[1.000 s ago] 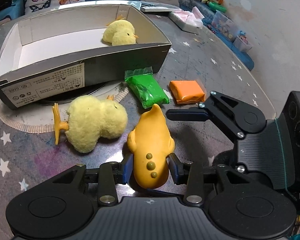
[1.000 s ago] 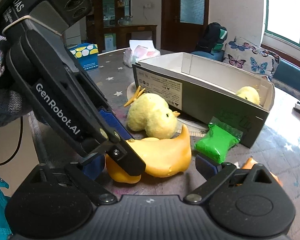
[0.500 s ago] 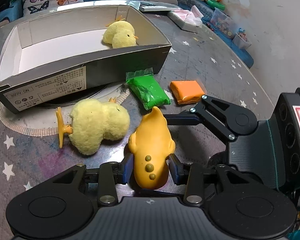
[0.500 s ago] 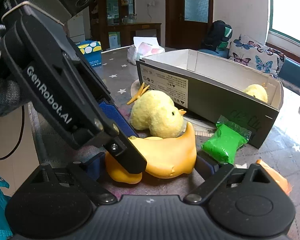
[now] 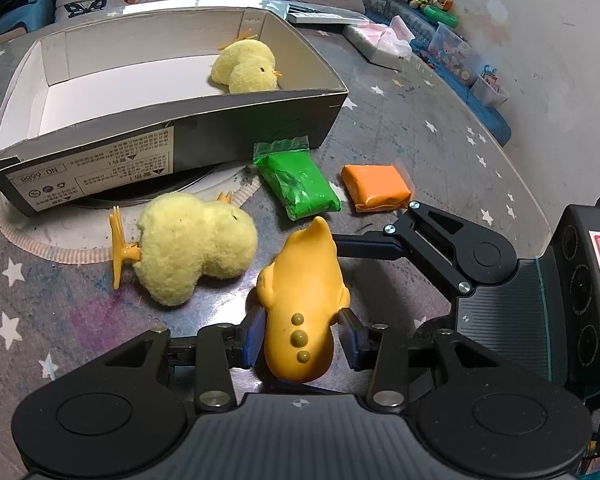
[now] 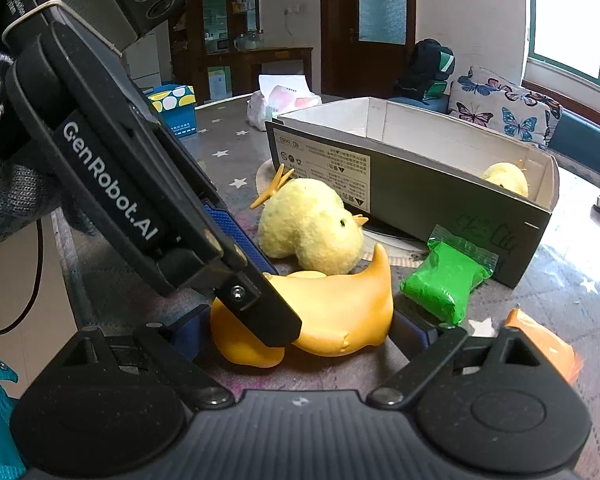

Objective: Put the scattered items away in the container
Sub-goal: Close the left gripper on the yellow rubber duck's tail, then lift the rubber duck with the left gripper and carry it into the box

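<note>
Left gripper [image 5: 300, 340] is clamped snug on the rubber duck [image 5: 303, 304], blue pads pressing both flanks, duck resting on the table [image 5: 440, 152]. Right gripper [image 6: 296, 330] straddles the same duck, jaws wide, contact unclear. Plush chick [image 5: 196, 252] at ten o'clock from the duck; box [image 5: 172, 148] beyond at eleven.

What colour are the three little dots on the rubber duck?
Olive-brown dots on the orange-yellow rubber duck, clearest in the left wrist view.
</note>
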Tool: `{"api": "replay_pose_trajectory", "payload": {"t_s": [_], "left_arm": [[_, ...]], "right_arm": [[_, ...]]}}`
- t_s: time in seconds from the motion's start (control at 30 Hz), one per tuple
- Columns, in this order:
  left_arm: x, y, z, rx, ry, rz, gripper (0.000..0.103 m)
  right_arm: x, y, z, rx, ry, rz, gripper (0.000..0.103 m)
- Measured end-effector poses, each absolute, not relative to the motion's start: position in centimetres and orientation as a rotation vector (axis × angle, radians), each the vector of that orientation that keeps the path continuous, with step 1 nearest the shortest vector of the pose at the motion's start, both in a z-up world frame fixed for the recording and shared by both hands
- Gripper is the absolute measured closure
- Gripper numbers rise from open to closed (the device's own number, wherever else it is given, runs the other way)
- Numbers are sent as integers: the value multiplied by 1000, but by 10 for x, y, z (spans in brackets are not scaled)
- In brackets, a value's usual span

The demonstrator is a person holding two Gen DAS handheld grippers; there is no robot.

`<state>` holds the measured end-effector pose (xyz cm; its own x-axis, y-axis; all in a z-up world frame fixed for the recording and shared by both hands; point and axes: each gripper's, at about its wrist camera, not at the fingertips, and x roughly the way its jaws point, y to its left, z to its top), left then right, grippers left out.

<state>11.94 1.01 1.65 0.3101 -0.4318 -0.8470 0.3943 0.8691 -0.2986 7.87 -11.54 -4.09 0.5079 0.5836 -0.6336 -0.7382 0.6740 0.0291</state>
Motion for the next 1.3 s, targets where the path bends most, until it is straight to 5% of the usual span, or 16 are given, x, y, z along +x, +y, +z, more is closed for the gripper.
{"api": "replay_pose_trajectory", "payload": {"t_s": [0.57, 1.3], "left_arm": [[129, 5, 55, -20, 1014, -569, 64], [243, 20, 89, -97, 949, -506, 66]], "right_arm": [[86, -122, -9, -310, 564, 769, 8], [203, -97, 32, -433, 492, 746, 8]]}}
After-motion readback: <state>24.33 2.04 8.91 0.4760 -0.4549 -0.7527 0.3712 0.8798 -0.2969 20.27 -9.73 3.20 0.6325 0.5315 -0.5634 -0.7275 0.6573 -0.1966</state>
